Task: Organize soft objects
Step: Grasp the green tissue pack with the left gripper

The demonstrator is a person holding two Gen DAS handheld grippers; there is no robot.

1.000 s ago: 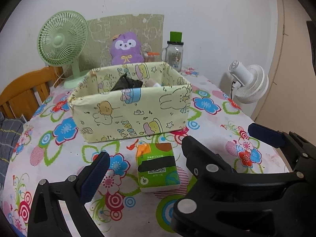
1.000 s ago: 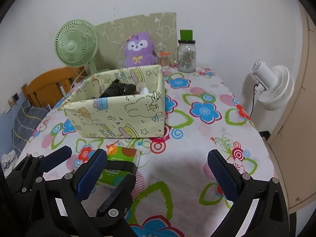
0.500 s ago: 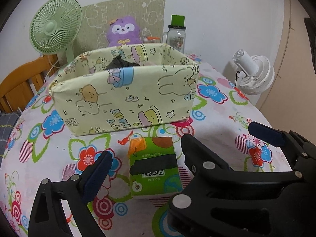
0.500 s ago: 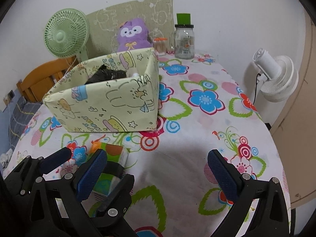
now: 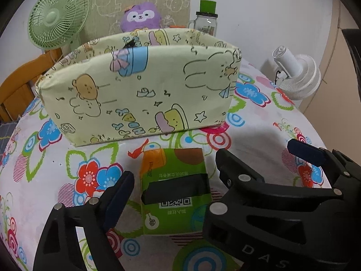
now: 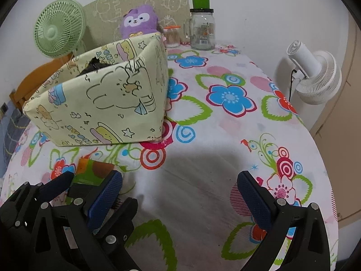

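A green and orange tissue pack (image 5: 174, 189) lies flat on the flowered tablecloth, just in front of a pale yellow cartoon-print fabric box (image 5: 140, 94). My left gripper (image 5: 171, 192) is open with its fingers on either side of the pack, low over the table. In the right wrist view the pack (image 6: 90, 171) shows partly behind the left gripper (image 6: 90, 185). My right gripper (image 6: 180, 201) is open and empty over bare tablecloth to the right. Something dark (image 6: 93, 66) lies inside the box (image 6: 101, 103). A purple plush toy (image 6: 138, 21) sits behind the box.
A green desk fan (image 6: 58, 28) stands at the back left, a glass jar (image 6: 202, 28) with a green lid and a small cotton-swab jar (image 6: 172, 36) at the back. A white fan (image 6: 315, 76) stands off the table's right edge. A wooden chair (image 5: 18, 88) is at the left.
Both grippers have moved forward and lower toward the box. The left gripper's fingers now flank the tissue pack, which lay ahead of them before.
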